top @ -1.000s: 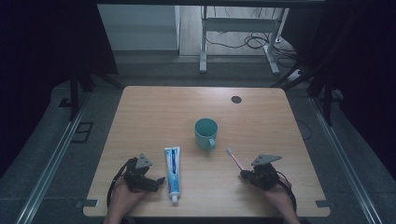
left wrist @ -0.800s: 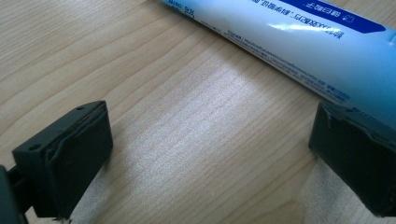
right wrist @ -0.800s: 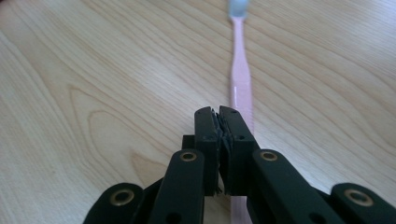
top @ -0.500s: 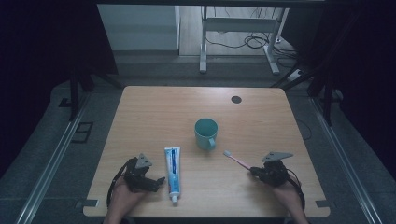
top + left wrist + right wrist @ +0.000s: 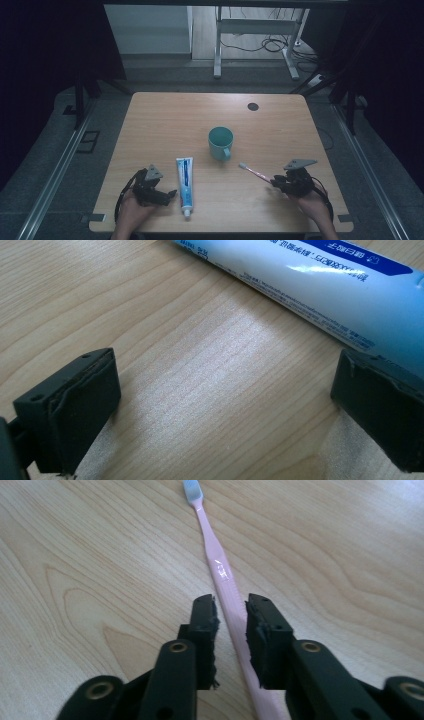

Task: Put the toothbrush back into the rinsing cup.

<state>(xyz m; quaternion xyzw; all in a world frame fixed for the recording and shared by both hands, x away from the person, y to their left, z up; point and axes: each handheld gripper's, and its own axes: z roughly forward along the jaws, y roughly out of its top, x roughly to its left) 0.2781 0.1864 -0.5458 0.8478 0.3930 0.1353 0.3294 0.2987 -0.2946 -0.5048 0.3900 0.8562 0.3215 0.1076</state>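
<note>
Two grippers are logged on the worktop [image 5: 165,125]: right gripper [image 5: 230,630] nearly clenched about the pink toothbrush [image 5: 220,575] handle, seemingly for lifting toward the cup [image 5: 220,142]; left gripper [image 5: 220,395] released, resting beside the toothpaste tube [image 5: 320,285].

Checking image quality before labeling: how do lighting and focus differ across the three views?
High view: dim, dark surroundings, table evenly lit. Left gripper view: bright glare on the toothpaste tube, close and soft. Right gripper view: sheen on the pink toothbrush, bristles slightly blurred.
</note>
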